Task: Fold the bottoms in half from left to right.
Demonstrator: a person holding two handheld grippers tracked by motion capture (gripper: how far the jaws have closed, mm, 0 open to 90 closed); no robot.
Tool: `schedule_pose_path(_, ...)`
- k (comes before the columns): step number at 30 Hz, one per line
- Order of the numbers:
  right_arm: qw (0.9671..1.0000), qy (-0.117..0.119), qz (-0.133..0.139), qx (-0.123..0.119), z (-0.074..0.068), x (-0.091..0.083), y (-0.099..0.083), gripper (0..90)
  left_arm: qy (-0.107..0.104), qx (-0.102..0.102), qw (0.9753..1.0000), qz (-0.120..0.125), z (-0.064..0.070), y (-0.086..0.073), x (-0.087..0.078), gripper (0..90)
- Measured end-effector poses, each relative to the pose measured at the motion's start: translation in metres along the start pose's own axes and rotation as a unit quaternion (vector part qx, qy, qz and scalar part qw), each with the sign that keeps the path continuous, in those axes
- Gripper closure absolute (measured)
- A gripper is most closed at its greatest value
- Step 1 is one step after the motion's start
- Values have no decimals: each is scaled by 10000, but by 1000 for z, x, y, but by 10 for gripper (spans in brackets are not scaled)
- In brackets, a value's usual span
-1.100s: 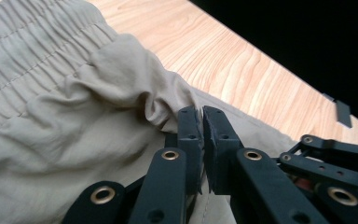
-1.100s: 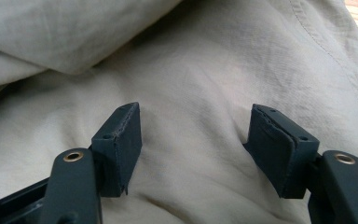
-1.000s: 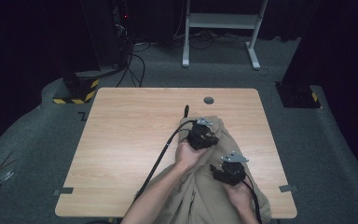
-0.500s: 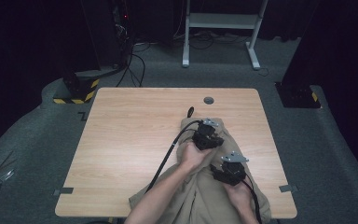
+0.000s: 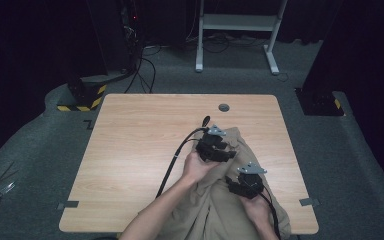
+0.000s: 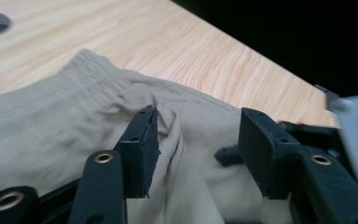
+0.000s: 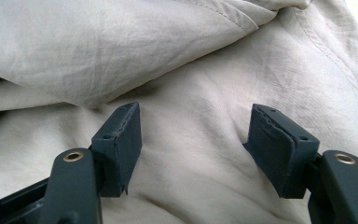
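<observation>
With both my left gripper (image 6: 196, 140) and right gripper (image 7: 200, 144) spread wide, gripping nothing, the khaki garment (image 5: 230, 200) lying crumpled at the bench's (image 5: 130, 145) near-right edge looks light, limp and slippery, so I'd pinch its gathered waistband (image 6: 98, 74).

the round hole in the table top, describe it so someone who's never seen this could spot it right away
Start at the light wooden table top and go to its far edge, away from the person. The small round grey-rimmed hole sits there, right of centre, just beyond the crumpled beige fabric garment. It is the one dark circle on the bare wood, and nothing touches it.
</observation>
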State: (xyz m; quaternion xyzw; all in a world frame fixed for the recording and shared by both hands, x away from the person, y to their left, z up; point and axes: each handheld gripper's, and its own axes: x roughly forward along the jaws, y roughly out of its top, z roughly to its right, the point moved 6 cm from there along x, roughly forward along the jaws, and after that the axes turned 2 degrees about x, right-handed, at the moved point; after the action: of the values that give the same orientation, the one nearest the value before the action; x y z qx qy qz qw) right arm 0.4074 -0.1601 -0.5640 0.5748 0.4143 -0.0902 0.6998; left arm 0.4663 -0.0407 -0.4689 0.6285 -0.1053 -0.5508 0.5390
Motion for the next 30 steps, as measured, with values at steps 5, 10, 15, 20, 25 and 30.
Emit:
schedule_pose_path(5,10000,20,14,2,0,-1,-1,372,158,104,9998,51,-4,-22,-36,441)
schedule_pose_path(10,9999,119,40,89,0,-8,-4,399,282,198,9994,-84,-9,-53,-57,430)
schedule_pose_path(15,9999,127,84,59,2,-20,-5,397,224,157,9993,-255,-8,-78,-63,414)
schedule_pose_path(20,9999,138,23,-5,13,-36,-9,370,150,-28,9995,-292,-7,-97,-64,405)
schedule_pose_path(25,9998,84,-150,44,27,-46,-21,329,28,-236,9994,-251,-1,-112,-58,418)
schedule_pose_path(30,9990,185,-401,10,29,-43,-30,331,112,-268,9988,-385,3,-117,-50,564)
